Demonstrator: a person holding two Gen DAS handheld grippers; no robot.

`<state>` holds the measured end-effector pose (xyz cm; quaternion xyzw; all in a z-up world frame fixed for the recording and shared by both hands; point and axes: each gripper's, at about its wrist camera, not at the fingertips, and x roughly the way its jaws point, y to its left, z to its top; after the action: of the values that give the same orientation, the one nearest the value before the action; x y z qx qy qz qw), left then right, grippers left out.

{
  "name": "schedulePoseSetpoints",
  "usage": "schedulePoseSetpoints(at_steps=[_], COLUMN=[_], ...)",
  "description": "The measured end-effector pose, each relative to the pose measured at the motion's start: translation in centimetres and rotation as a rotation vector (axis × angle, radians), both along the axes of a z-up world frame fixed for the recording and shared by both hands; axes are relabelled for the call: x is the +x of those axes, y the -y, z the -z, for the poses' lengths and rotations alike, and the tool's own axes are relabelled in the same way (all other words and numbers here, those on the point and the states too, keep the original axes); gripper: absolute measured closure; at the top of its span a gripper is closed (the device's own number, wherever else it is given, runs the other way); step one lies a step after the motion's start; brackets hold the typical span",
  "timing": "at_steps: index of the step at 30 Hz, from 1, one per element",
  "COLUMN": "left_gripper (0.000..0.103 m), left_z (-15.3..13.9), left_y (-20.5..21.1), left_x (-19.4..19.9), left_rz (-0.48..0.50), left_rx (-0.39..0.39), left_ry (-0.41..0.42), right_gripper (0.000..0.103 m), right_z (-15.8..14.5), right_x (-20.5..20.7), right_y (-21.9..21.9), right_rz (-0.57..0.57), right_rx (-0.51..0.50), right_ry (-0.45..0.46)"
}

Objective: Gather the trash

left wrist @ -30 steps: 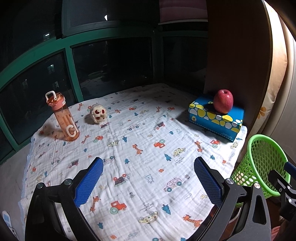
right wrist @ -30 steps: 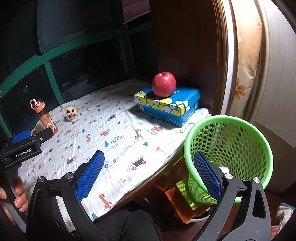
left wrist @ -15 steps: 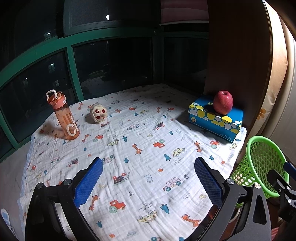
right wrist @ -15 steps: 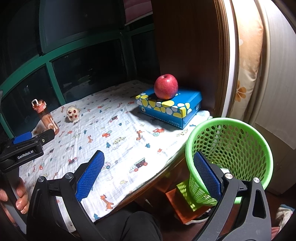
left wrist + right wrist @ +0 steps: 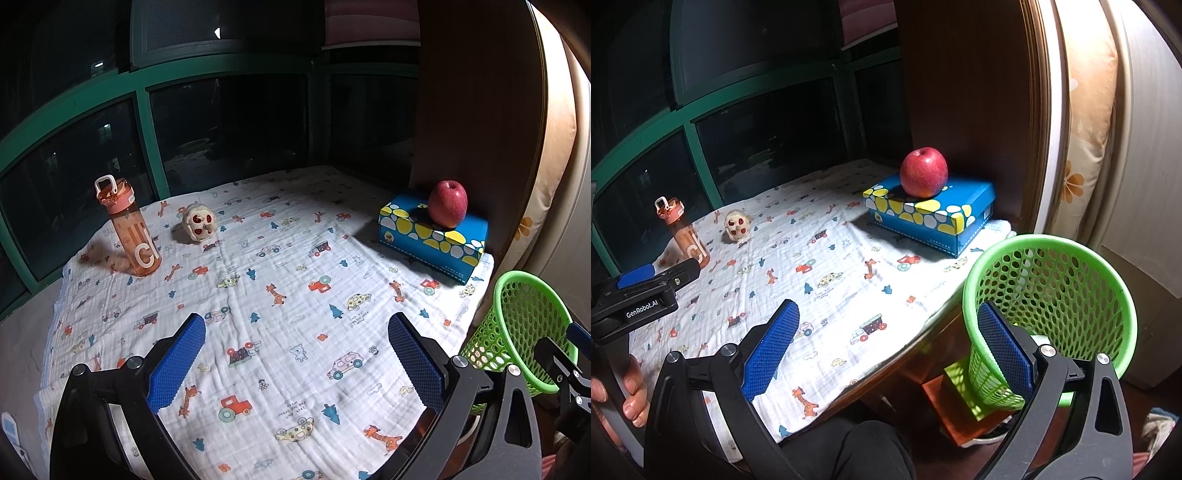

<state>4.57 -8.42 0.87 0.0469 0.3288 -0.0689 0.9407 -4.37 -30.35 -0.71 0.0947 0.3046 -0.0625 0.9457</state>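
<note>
Nearest the camera, the left tongs (image 5: pixel 295 354) hang wide open over the printed cloth (image 5: pixel 295 288) that covers the bench, their blue pads gripping nothing. The right tongs (image 5: pixel 886 343) are spread just as wide and empty, one finger over the cloth's near edge, the other in front of the green mesh basket (image 5: pixel 1056 291). The basket stands off the bench's right edge, lower than its top; what lies inside cannot be made out. A hand (image 5: pixel 631 395) holds the left tool's grip at the lower left of the right wrist view. Farther back on the right, a red apple (image 5: pixel 447 208) sits on a blue spotted box (image 5: pixel 432 236). At the far left stand an orange water bottle (image 5: pixel 129 229) and, near it, a small crumpled pale lump with red spots (image 5: pixel 198 222).
</note>
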Motion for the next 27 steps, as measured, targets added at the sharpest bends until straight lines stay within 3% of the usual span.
schedulePoseSetpoints(at_steps=[27], left_gripper=[0.007], left_z=[0.08], left_y=[-0.17], left_x=[-0.06], left_rz=[-0.014], left_rx=[-0.005], left_ry=[-0.006], right_gripper=[0.007], right_z=[0.11], right_x=[0.07], right_y=[-0.14], right_rz=[-0.009], right_rx=[0.003], right_ry=[-0.002])
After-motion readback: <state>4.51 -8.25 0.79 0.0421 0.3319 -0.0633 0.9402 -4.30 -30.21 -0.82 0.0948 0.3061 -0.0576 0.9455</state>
